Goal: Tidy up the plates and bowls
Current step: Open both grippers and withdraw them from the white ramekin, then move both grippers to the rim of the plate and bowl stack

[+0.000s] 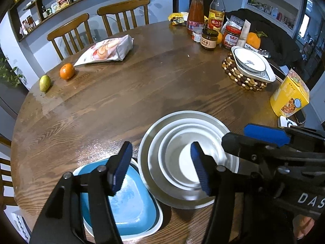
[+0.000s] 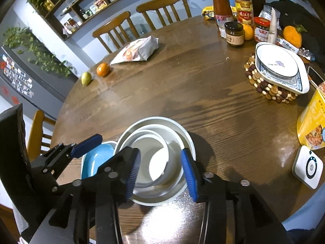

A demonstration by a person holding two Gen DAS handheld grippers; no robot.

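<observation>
A stack of white bowls (image 1: 195, 142) sits nested on a grey plate (image 1: 148, 142) near the table's front edge; it also shows in the right wrist view (image 2: 174, 148). A blue square dish (image 1: 132, 203) nested in a white one lies to its left, also in the right wrist view (image 2: 97, 158). My left gripper (image 1: 160, 166) is open and empty above the gap between dish and stack. My right gripper (image 2: 160, 174) is open and empty over the bowls. A white blue-rimmed dish stack (image 1: 251, 63) rests on a beaded trivet (image 1: 233, 73) at the far right.
Jars and bottles (image 1: 211, 26) stand at the back. A yellow box (image 1: 288, 95) and a white device (image 2: 306, 166) lie at the right edge. A snack bag (image 1: 107, 48), an orange (image 1: 67, 71) and a pear (image 1: 44, 83) lie at the left. Chairs (image 1: 71, 34) stand behind the table.
</observation>
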